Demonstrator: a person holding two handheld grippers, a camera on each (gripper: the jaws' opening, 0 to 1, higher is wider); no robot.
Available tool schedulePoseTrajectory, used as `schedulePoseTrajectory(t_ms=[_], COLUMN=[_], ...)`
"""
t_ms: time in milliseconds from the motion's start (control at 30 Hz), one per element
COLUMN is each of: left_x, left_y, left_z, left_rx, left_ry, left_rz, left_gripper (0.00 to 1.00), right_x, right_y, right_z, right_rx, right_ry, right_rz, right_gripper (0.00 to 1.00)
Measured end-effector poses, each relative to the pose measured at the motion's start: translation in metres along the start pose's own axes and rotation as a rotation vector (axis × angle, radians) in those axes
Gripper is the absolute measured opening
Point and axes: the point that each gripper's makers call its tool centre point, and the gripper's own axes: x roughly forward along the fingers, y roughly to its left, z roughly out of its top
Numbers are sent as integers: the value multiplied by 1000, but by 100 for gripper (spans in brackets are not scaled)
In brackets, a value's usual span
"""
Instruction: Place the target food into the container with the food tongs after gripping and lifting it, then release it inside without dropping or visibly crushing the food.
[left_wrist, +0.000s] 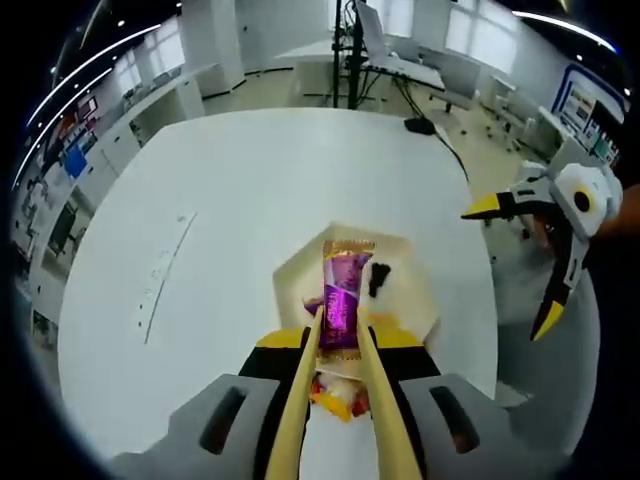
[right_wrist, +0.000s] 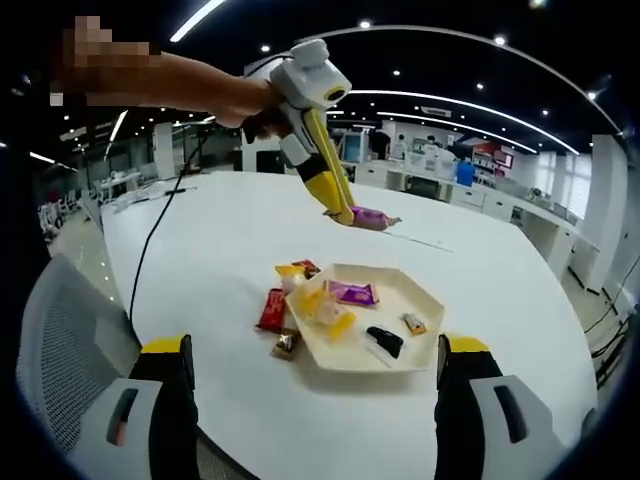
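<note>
- Left gripper (left_wrist: 340, 335): tongs (left_wrist: 375, 400) are clamped between its jaws, and a purple snack packet (left_wrist: 345, 290) is pinched above the white container (left_wrist: 300, 270).
- Right gripper (right_wrist: 315, 365): jaws are spread wide.

Wooden tongs (left_wrist: 340, 330) pinching purple snack packet (left_wrist: 345, 290) above white tray (left_wrist: 415, 300); right gripper (left_wrist: 545, 250) beside — jaws apart

A purple snack packet (left_wrist: 346, 290) with gold ends hangs over a cream tray (left_wrist: 296, 272) on the white table (left_wrist: 240, 190).
</note>
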Motion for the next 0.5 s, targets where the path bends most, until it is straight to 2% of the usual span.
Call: schedulePoseTrajectory(t_ms=[200, 500], left_x=[14, 24], left_y=[-3, -6], left_z=[13, 20], left_rx=[3, 16], left_ry=[9, 9], left_rz=[-1, -4], left_gripper=[18, 18], right_x=[0, -1], right_y=[-2, -4], right_z=[0, 1], right_rx=[1, 6], right_ry=[0, -5], right_rz=[-7, -13], right_gripper=[99, 98])
